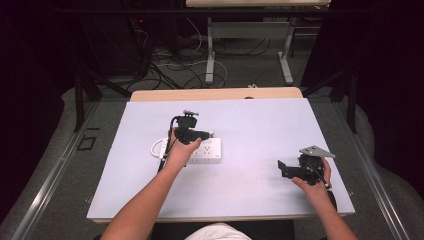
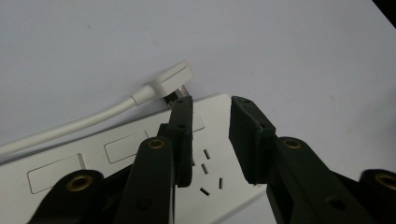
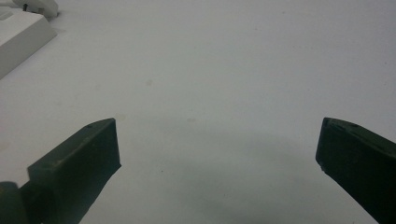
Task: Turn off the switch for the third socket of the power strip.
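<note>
Under the left hand-held gripper lies a white power strip, flat on a pale, matte table. Its jaws stand partly apart, over the strip's end socket, pads clear of the plastic and holding nothing. Just beyond the jaw tips, a flat white plug rests against the strip's far edge, its metal prongs showing beneath it, and a smooth white cable runs from it off to the side.

From the high view, the same left hand-held gripper sits over the middle of the strip, with the cable looped at the strip's other end.

Handling, as a judgement: the strip is a rigid, hard plastic bar, light and glossy, so it would likely slide on the table if pushed. Its flat top has recessed socket holes and rectangular switch-like panels. The plug looks the better place to grip, across its two flat sides; it is small, stiff and smooth, and could slip out of narrow pads. The cable is flexible and will tug the plug as it moves.

The right hand-held gripper rests well apart from the strip, near the table's right edge, jaws wide open and empty over bare table.
</note>
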Motion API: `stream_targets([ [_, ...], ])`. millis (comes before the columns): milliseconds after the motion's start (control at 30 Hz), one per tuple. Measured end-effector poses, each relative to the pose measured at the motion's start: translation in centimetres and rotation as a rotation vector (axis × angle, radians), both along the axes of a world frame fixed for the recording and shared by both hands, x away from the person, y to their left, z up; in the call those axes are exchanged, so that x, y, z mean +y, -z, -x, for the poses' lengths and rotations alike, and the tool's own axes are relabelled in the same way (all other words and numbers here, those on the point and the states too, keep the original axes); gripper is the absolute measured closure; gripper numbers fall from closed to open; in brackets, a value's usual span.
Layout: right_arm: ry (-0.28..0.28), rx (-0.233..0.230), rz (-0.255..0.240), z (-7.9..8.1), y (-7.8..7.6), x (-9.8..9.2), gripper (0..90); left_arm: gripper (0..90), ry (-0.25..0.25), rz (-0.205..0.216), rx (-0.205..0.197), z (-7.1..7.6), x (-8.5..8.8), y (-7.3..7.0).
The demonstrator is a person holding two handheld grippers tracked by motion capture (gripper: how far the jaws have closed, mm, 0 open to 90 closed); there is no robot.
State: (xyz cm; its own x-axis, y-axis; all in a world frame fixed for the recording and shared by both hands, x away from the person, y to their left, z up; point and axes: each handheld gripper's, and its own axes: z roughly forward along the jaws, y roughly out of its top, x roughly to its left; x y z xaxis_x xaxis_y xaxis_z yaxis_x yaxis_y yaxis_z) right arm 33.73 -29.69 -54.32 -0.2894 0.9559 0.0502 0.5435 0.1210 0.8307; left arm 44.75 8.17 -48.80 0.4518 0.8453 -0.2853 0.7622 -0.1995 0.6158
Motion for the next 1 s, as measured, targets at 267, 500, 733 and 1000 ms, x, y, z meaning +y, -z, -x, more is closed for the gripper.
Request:
stream_targets([
  [267,0.000,0.006,-0.002,0.0,0.1,0.0,0.0,73.2,-0.008,-0.008,0.019,-0.8,-0.4,0.8],
  [500,-0.003,0.008,-0.001,-0.1,0.1,-0.1,0.0,75.3,-0.021,-0.002,0.041,-1.3,-1.0,1.5],
  [733,-0.004,0.013,-0.003,-0.1,0.1,-0.1,0.0,78.4,-0.015,-0.009,0.052,-1.7,-1.7,1.9],
  [1000,-0.008,0.010,-0.004,-0.1,0.2,-0.1,0.0,82.9,-0.014,-0.025,0.070,-1.9,-2.4,2.3],
])
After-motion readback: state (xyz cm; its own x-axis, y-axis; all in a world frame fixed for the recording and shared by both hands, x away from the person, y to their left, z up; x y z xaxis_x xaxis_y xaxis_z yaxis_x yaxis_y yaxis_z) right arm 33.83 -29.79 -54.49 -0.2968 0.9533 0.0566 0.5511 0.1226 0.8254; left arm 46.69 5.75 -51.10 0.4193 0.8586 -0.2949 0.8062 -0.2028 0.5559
